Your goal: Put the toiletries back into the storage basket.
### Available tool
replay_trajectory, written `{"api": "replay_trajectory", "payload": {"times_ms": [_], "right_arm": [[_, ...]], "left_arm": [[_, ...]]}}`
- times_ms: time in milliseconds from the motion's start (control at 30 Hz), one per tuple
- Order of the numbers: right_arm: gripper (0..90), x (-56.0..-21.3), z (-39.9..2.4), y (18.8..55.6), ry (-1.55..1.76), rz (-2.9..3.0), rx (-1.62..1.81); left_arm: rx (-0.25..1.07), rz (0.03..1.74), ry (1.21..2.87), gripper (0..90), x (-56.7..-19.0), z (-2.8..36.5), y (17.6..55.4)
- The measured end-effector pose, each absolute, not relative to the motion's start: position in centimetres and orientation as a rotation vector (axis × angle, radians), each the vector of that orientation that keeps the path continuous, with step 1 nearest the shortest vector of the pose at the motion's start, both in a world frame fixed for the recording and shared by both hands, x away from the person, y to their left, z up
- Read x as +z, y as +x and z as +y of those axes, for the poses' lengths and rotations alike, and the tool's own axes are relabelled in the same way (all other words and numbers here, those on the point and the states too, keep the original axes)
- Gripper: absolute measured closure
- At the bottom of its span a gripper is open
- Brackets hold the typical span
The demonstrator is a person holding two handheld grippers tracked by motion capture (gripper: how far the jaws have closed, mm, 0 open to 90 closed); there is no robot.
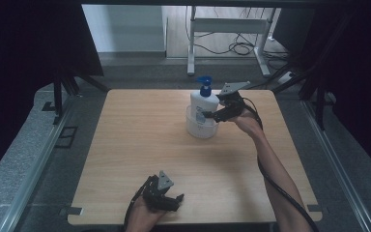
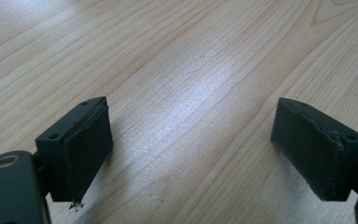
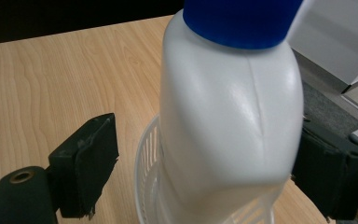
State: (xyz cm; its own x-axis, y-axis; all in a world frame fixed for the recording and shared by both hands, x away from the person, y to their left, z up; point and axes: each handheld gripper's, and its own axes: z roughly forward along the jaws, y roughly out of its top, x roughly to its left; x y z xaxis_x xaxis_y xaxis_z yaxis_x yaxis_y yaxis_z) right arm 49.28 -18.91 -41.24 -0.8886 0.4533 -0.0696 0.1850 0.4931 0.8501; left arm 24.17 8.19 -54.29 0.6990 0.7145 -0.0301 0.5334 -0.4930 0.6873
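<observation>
1 white bottle (image 1: 203, 103) with a blue pump stands in 1 white slotted basket (image 1: 201, 128) toward 1 o'clock on the table (image 1: 140, 145), near its far edge; the right claw (image 1: 207, 115) flanks the bottle, jaws parted, left pad clear of it; bare wood lies from 6 to 11 o'clock; the left claw (image 1: 174, 199) rests wide at 6 o'clock by the near edge.

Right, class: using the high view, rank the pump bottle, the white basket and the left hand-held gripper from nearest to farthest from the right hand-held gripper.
1. Pump bottle: between the jaws of the right hand-held gripper, at the table's far side.
2. White basket: just below, around the bottle's base.
3. Left hand-held gripper: at the near edge, far off.
</observation>
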Motion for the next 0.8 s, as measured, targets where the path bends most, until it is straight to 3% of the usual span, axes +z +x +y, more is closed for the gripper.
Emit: {"api": "replay_trajectory", "payload": {"times_ms": [800], "right_arm": [[3.3,-41.9,-20.6,46.4,0.639,2.455,1.261]], "left_arm": [[0.34,0.948,2.217,11.9,-54.3,8.2,24.2]]}}
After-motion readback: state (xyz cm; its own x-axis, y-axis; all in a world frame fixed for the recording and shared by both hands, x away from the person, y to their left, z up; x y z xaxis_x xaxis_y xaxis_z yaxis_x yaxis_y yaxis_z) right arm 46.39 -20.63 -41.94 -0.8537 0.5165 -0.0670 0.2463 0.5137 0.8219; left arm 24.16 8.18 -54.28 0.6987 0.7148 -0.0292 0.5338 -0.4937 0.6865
